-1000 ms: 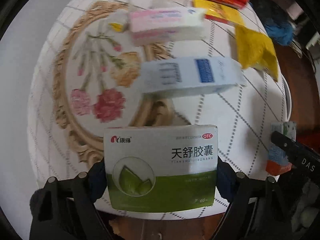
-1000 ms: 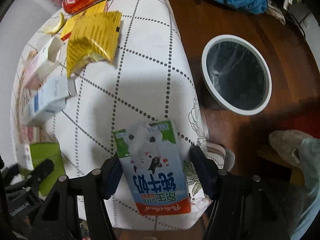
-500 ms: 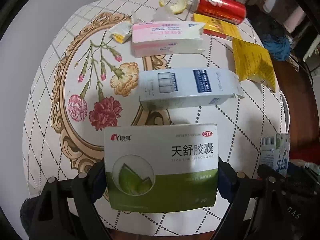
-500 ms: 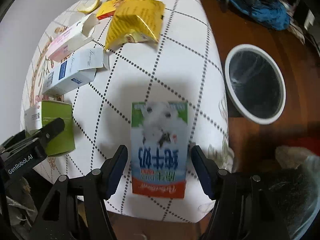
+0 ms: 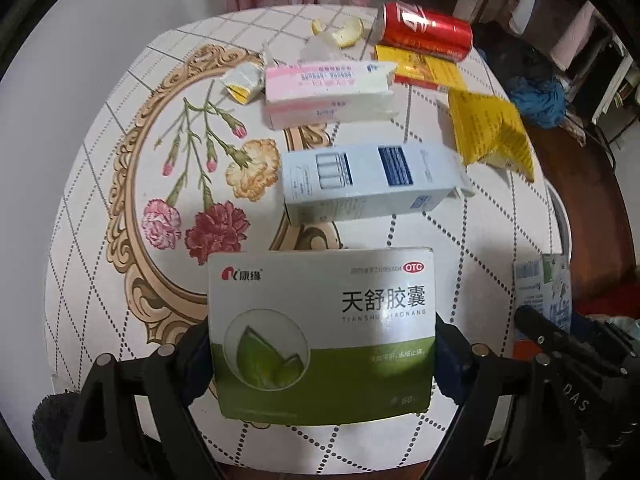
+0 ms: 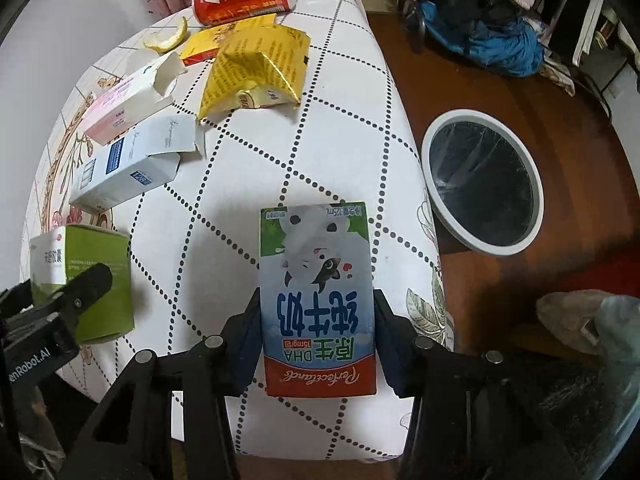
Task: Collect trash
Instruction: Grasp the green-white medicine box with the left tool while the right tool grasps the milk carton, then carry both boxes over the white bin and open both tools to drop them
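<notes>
My left gripper (image 5: 322,354) is shut on a green and white medicine box (image 5: 322,328), held above the near edge of the table; it also shows in the right wrist view (image 6: 86,280). My right gripper (image 6: 318,336) is shut on a milk carton (image 6: 316,292) with a cow picture, held over the table's right side; the carton also shows in the left wrist view (image 5: 542,296). A round bin (image 6: 482,182) with a white rim and black liner stands on the floor to the right of the table.
On the tablecloth (image 5: 100,220) lie a blue and white box (image 5: 368,180), a pink box (image 5: 326,94), a yellow wrapper (image 5: 490,132), a red can (image 5: 426,34), a flat yellow and red pack (image 5: 420,70) and peel (image 5: 348,32). Blue cloth (image 6: 496,44) lies on the wooden floor.
Both grippers have risen and pulled back from the table with their boxes, so more of the table shows. The right gripper has swung left, squaring the carton to the table.
</notes>
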Motion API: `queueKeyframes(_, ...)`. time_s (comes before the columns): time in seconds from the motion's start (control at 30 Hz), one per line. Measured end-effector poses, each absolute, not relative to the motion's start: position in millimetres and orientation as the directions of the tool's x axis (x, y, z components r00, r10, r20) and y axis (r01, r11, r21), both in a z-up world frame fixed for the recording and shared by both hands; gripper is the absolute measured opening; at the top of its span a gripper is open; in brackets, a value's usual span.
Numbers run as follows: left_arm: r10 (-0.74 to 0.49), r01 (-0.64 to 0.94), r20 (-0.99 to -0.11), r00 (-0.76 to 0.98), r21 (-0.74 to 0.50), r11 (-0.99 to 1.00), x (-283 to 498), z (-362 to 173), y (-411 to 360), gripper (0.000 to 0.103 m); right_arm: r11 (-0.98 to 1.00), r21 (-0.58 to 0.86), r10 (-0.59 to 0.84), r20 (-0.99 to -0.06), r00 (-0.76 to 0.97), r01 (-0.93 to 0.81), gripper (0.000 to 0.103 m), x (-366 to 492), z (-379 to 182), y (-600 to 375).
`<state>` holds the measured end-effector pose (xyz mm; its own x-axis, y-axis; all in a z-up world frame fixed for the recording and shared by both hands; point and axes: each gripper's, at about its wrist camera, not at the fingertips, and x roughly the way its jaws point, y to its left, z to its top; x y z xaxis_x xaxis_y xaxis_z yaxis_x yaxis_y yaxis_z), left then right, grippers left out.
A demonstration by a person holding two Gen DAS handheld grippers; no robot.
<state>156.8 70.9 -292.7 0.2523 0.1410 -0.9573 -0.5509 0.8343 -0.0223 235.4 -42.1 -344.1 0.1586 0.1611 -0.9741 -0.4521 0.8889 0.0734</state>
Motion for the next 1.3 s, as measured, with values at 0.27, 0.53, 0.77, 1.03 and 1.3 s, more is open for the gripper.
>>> queueKeyframes(0.27,0.217,-0.578,-0.924,0.316,-0.006,0.816,163.5,-252.2,59.1,0.087,0.855,0.212,0.308,-0.942,0.133,-0.473,0.051,249.2,-333.1,-56.4)
queueKeyframes(0.53,0.205,-0.486,-0.870,0.448,-0.045,0.873,223.2,-189.7,17.8,0.087,0.858,0.309,0.419,-0.883,0.210,-0.410,0.051,294.5,-281.5,-112.1)
queueKeyframes(0.77,0.062,-0.325,-0.859,0.508,-0.124,0.938,322.5,-187.6,-53.7,0.087,0.912,0.302,0.385,-0.863,0.328,-0.276,0.051,372.9,-259.4,-211.8)
queueKeyframes(1.03,-0.136,-0.226,-0.919,0.369,-0.231,0.946,437.1,-270.1,-113.3,0.087,0.959,0.264,0.282,-0.920,0.271,-0.102,0.051,457.3,-334.3,-297.2)
queueKeyframes(1.3,-0.159,-0.235,-0.964,0.211,-0.208,0.949,499.1,-359.0,-134.8,0.089,0.965,0.261,0.263,-0.952,0.158,-0.035,0.051,504.0,-425.1,-320.4)
